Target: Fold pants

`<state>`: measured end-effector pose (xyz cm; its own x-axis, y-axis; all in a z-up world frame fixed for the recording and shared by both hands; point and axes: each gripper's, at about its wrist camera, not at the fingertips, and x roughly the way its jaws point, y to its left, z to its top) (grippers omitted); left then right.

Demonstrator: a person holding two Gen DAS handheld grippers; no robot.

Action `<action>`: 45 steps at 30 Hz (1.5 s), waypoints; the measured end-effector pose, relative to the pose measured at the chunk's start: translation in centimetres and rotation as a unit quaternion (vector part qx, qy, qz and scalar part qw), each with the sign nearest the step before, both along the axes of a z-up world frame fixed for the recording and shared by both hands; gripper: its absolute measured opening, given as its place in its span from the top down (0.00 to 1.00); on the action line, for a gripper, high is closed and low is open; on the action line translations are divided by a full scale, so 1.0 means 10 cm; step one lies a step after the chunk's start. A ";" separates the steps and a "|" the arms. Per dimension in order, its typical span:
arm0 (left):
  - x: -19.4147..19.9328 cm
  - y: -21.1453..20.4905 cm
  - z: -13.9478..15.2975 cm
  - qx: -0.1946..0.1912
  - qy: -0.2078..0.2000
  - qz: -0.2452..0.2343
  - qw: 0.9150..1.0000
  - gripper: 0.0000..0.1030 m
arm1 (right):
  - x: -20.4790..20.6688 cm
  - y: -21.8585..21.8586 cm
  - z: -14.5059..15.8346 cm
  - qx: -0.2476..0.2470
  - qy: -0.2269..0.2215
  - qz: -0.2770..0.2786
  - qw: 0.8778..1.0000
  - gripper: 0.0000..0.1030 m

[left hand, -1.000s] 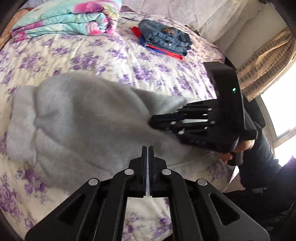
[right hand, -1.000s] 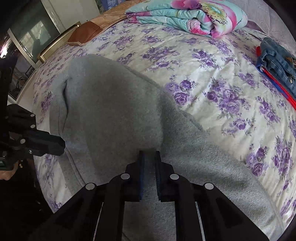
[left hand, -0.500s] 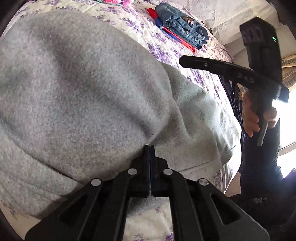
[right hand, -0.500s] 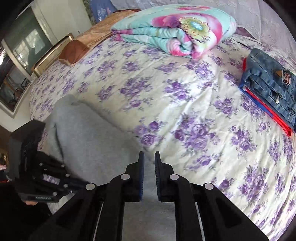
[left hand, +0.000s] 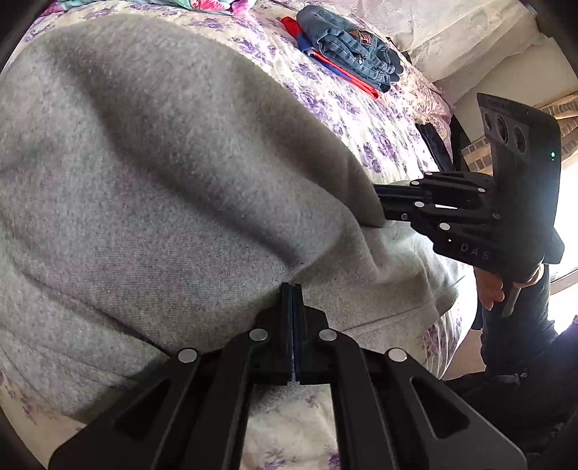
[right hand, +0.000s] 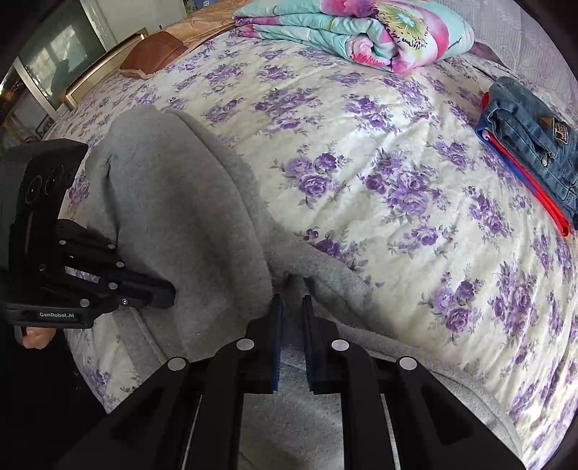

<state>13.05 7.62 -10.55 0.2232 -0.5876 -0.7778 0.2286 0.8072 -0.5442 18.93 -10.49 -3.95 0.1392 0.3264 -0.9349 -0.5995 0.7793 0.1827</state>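
The grey fleece pants (left hand: pixel 173 188) lie on the flowered bed near its front edge; they also show in the right wrist view (right hand: pixel 173 217). My left gripper (left hand: pixel 292 289) is shut, its tips pressed against the pants' near fold. It shows from the side in the right wrist view (right hand: pixel 169 289), tips at the cloth. My right gripper (right hand: pixel 290 300) has its jaws a narrow gap apart with grey cloth between them. In the left wrist view the right gripper (left hand: pixel 379 202) has its tips buried under a raised fold of the pants.
Folded blue jeans on red cloth (right hand: pixel 531 141) lie at the bed's far right, also in the left wrist view (left hand: pixel 350 47). A folded flowered quilt (right hand: pixel 361 32) lies at the back. A brown cushion (right hand: pixel 155 54) and a cabinet are at the far left. The bed edge (left hand: pixel 448 325) is close.
The right gripper came back down from above the bed and its tips went into the pants' fold. The left gripper stayed shut against the cloth; the pants bunched up more.
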 end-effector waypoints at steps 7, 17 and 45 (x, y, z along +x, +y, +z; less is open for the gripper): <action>0.00 -0.04 0.01 0.007 -0.007 -0.003 1.000 0.98 | 0.20 -0.16 -0.09 0.098 0.047 -0.066 0.992 0.88; 0.00 -0.02 0.01 0.005 -0.009 -0.004 1.000 0.98 | 0.19 -0.18 -0.10 0.135 0.055 -0.092 0.985 0.73; 0.00 -0.02 0.01 0.001 -0.020 -0.009 1.000 0.98 | 0.95 0.13 -0.40 0.062 0.001 -0.099 0.993 0.89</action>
<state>13.08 7.41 -10.43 0.2427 -0.5906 -0.7696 0.2648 0.8035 -0.5331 28.47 -9.23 -7.98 0.2100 0.4057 -0.8896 -0.4363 0.8531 0.2861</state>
